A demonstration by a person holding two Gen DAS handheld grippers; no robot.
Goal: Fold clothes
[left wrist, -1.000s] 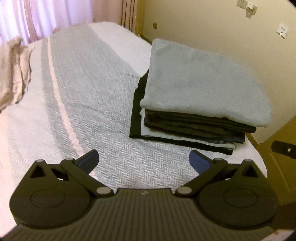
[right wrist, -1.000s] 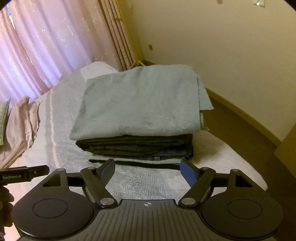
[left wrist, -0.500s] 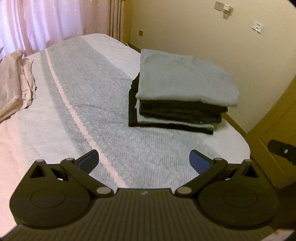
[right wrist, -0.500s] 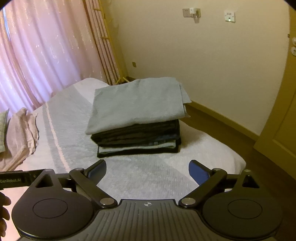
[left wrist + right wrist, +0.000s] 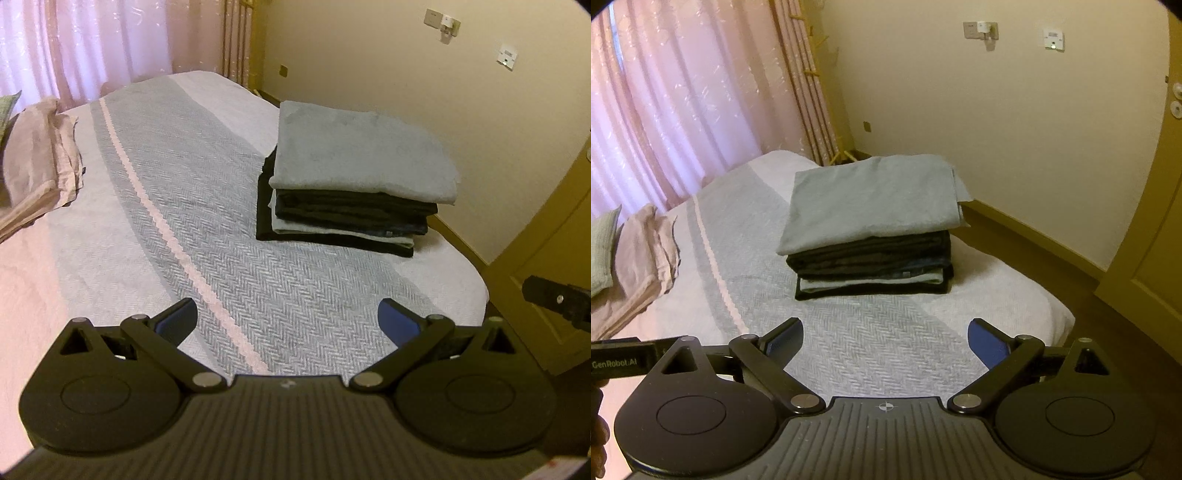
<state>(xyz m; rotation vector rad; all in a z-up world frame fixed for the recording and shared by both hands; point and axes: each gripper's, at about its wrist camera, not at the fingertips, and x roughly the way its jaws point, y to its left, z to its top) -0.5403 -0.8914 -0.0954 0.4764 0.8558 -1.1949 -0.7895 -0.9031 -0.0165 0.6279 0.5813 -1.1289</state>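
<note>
A stack of folded clothes (image 5: 354, 192) (image 5: 875, 236) rests on the bed near its right edge, a grey-blue garment (image 5: 871, 199) on top and dark garments beneath. My left gripper (image 5: 288, 321) hovers open over the striped bedspread (image 5: 192, 206), well short of the stack and to its left. My right gripper (image 5: 885, 338) is also open and empty, facing the stack from the near side with bare bedspread (image 5: 871, 343) between. Unfolded pinkish cloth (image 5: 37, 162) (image 5: 642, 258) lies at the far left of the bed.
Pink curtains (image 5: 683, 110) hang behind the bed. A cream wall (image 5: 997, 129) and wooden floor (image 5: 1052, 266) run to the right of it, with a yellow door (image 5: 546, 266) at the right edge. A greenish pillow (image 5: 604, 251) lies far left.
Both grippers have drawn back and risen from the stack, which now looks smaller and farther. The right jaws have spread a little wider. The stack has not moved.
</note>
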